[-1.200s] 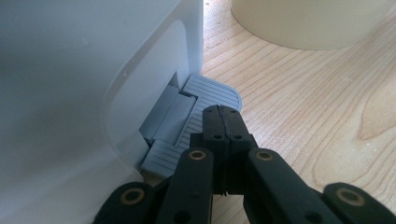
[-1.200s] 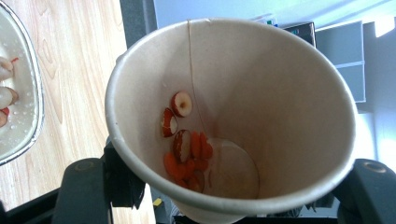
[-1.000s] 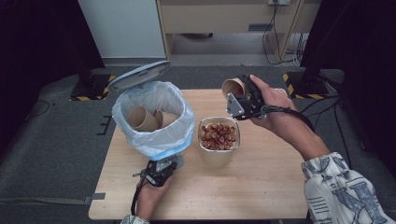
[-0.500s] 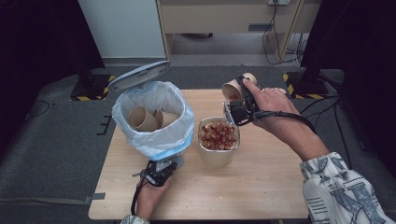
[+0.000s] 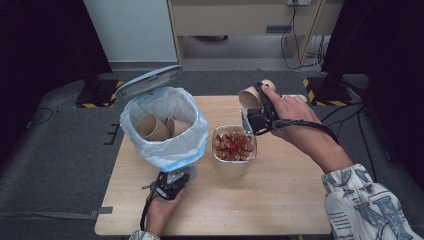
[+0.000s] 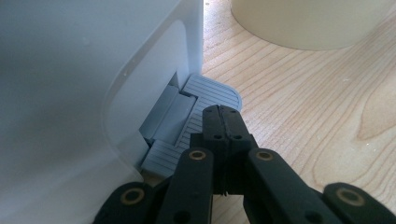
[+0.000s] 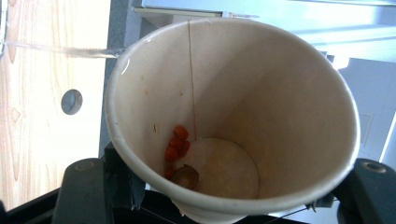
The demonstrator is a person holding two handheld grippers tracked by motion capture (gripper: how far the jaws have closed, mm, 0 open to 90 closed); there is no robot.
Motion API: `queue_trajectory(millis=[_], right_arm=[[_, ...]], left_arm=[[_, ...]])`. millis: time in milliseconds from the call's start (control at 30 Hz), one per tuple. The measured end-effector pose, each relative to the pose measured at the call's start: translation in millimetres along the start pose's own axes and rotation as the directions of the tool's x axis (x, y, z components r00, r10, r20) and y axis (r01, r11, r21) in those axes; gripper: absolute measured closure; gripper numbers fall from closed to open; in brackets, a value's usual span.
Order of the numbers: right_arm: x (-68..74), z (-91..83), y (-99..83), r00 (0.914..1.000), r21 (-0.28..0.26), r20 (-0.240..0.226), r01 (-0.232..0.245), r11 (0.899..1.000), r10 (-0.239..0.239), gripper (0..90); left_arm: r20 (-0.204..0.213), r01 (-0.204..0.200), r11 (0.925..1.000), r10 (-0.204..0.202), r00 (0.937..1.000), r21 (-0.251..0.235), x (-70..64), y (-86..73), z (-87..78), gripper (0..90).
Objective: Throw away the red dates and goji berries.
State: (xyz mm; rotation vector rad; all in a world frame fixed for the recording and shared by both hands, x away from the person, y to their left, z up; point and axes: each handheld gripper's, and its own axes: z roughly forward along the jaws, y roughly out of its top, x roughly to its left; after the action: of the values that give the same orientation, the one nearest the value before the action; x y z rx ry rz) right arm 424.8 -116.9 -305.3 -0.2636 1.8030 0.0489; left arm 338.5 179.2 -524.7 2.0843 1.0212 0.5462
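The right gripper [image 5: 254, 107] is up over the far edge of the counter [image 5: 280, 200], its fingers clamped on a paper cup [image 5: 250, 96] that's tipped on its side, mouth toward the bin. From the right gripper view the paper cup [image 7: 233, 116] is nearly empty: a few red berries [image 7: 176, 143] and one brown bit stuck near the bottom, w/ the gripper's dark fingers either side of its wall.

Just below it, approx mid-counter, stands a clear container [image 5: 234, 152] full of red and brown dried fruit.

At the counter's left side sits a white pedal bin [image 5: 165, 125] lined w/ a pale blue bag, lid [image 5: 149, 80] tipped up and open behind it, two used paper cups [image 5: 161, 127] lying inside.

The left gripper [image 5: 172, 181] is low at the bin's near side, close to the near edge. In the left gripper view its fingers [image 6: 224, 122] are pressed together w/ nothing between them, tips resting on the grey ribbed foot pedal [image 6: 205, 100] at the bin's base.
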Motion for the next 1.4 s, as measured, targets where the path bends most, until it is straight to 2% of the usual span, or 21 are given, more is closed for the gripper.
queue_trajectory(millis=[633, 967, 1067, 1100, 1133, 1167, 1233, 1300, 1333, 1400], right_arm=[[-3.5, -1.2, -0.2, 0.9999, -0.009, 0.012, -0.006, 1.0, 0.006, 31.5], [-23.5, -10.1, 1.3, 0.9979, -0.006, 0.063, 0.012, 1.0, -0.012, 31.6], [-25.8, -11.3, 2.9, 0.9958, 0.003, 0.082, 0.041, 0.999, -0.041, 31.7], [-25.7, -11.7, 4.0, 0.9931, 0.012, 0.094, 0.069, 0.998, -0.07, 31.8], [-24.6, -11.9, 5.6, 0.987, 0.022, 0.112, 0.114, 0.993, -0.115, 31.8], [-23.9, -12.3, 6.7, 0.9836, 0.028, 0.118, 0.134, 0.991, -0.136, 31.8], [-21.8, -12.9, 9.3, 0.9704, 0.046, 0.137, 0.195, 0.98, -0.199, 31.8], [-20.1, -12.6, 10.8, 0.9595, 0.058, 0.147, 0.234, 0.97, -0.24, 31.8], [-18.8, -12.4, 11.0, 0.9562, 0.061, 0.151, 0.244, 0.968, -0.251, 31.9], [-17.7, -12.1, 11.1, 0.957, 0.06, 0.15, 0.242, 0.968, -0.249, 31.8]], left_arm=[[0.002, 0.0, 1.0, 0.0, 1.0, 0.0, 0.2, 0.0, 0.0, 89.7], [0.001, 0.001, 1.0, -0.001, 1.0, 0.001, 0.2, 0.0, 0.0, 89.7], [0.002, 0.001, 1.0, -0.001, 1.0, 0.001, 0.3, 0.0, 0.0, 89.7], [0.002, 0.001, 1.0, -0.001, 1.0, 0.001, 0.4, 0.0, 0.0, 89.7], [0.002, 0.001, 1.0, -0.001, 1.0, 0.001, 0.3, 0.0, 0.0, 89.7], [0.002, 0.001, 1.0, -0.001, 1.0, 0.001, 0.3, 0.0, 0.0, 89.7], [0.002, 0.001, 1.0, -0.001, 1.0, 0.001, 0.3, 0.0, 0.0, 89.7], [0.001, 0.001, 1.0, -0.001, 1.0, 0.001, 0.2, 0.0, 0.0, 89.7], [0.002, 0.001, 1.0, -0.001, 1.0, 0.001, 0.2, 0.0, 0.0, 89.7], [0.001, 0.001, 1.0, -0.001, 1.0, 0.001, 0.3, 0.0, 0.0, 89.7]])
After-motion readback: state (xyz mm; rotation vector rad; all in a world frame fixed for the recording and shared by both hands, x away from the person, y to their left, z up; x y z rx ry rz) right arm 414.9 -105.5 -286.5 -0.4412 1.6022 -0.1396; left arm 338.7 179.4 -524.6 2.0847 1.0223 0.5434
